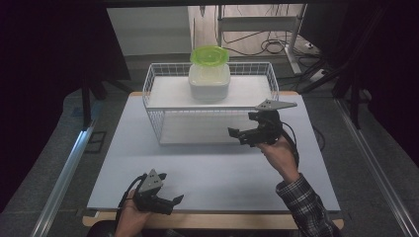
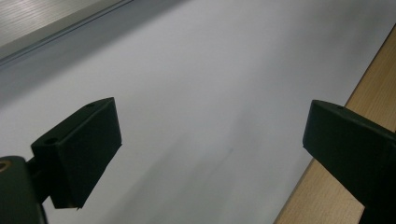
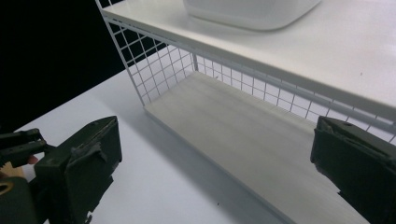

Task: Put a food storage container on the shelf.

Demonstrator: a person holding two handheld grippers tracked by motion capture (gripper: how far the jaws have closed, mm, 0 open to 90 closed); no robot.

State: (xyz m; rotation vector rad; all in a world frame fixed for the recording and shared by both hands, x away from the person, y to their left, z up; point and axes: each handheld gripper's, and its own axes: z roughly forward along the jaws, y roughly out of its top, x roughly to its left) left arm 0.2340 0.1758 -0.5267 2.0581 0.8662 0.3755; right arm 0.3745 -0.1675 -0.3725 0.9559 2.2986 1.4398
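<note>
A white wire rack (image 1: 154,118) stands at the back of the pale board (image 1: 207,173). On its upper shelf (image 3: 327,51) sits a white tub (image 1: 209,83) with a green lid (image 1: 209,55); the tub's base (image 3: 252,11) shows in the right gripper view. My right gripper (image 1: 237,134) hovers just in front of the rack's right half, open, aimed at the bare lower shelf (image 3: 243,140), with nothing between its jaws (image 3: 215,154). My left gripper (image 1: 174,203) rests at the board's near edge, open and holding nothing (image 2: 212,149).
A wooden table edge (image 2: 336,186) borders the board at the front. Metal rails (image 1: 64,168) run along the floor on both sides. Black curtains hang at left and right, and cables (image 1: 272,47) lie on the floor behind the rack.
</note>
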